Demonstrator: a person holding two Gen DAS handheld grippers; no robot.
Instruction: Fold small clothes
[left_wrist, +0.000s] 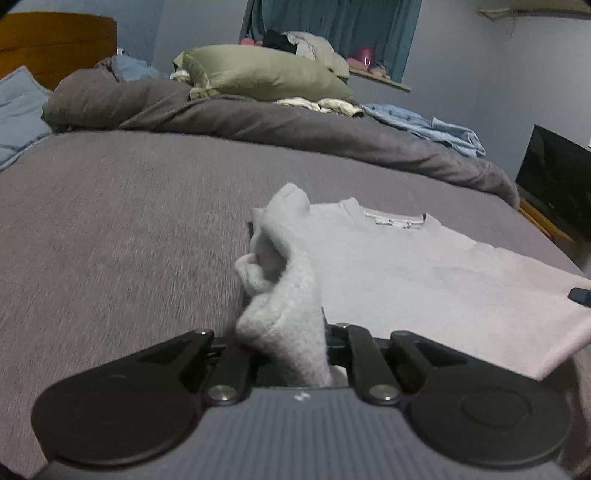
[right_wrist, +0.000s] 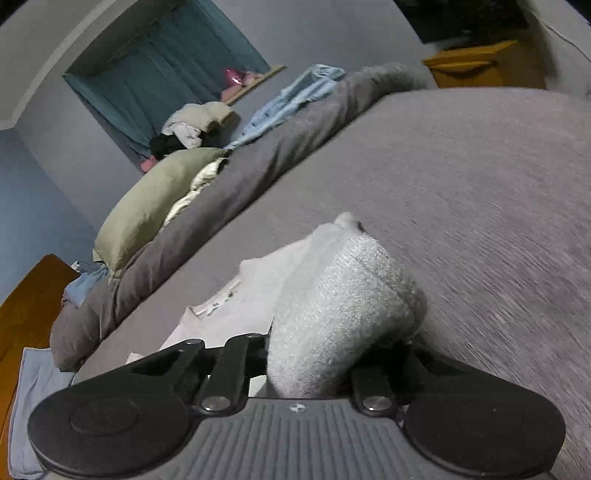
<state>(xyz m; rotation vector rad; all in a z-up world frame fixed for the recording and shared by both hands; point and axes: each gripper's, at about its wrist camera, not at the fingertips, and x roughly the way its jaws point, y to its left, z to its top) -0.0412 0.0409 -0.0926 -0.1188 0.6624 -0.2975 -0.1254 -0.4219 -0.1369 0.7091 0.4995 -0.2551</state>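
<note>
A small white knit sweater (left_wrist: 424, 266) lies on the grey bed (left_wrist: 129, 221), collar away from me. My left gripper (left_wrist: 284, 332) is shut on the sweater's left sleeve (left_wrist: 280, 280), which is bunched and lifted over the body. My right gripper (right_wrist: 332, 332) is shut on the sweater's other sleeve (right_wrist: 343, 295), a thick knit roll that hides the fingers. The sweater body and collar show in the right wrist view (right_wrist: 240, 291) to the left of the roll. The tip of the right gripper shows at the left wrist view's right edge (left_wrist: 580, 295).
A rumpled grey duvet (left_wrist: 258, 122) runs along the far side of the bed with a green pillow (left_wrist: 258, 74) and light blue clothes (left_wrist: 436, 129) on it. A wooden headboard (left_wrist: 48, 40) stands at the left. A dark screen (left_wrist: 557, 177) is at the right.
</note>
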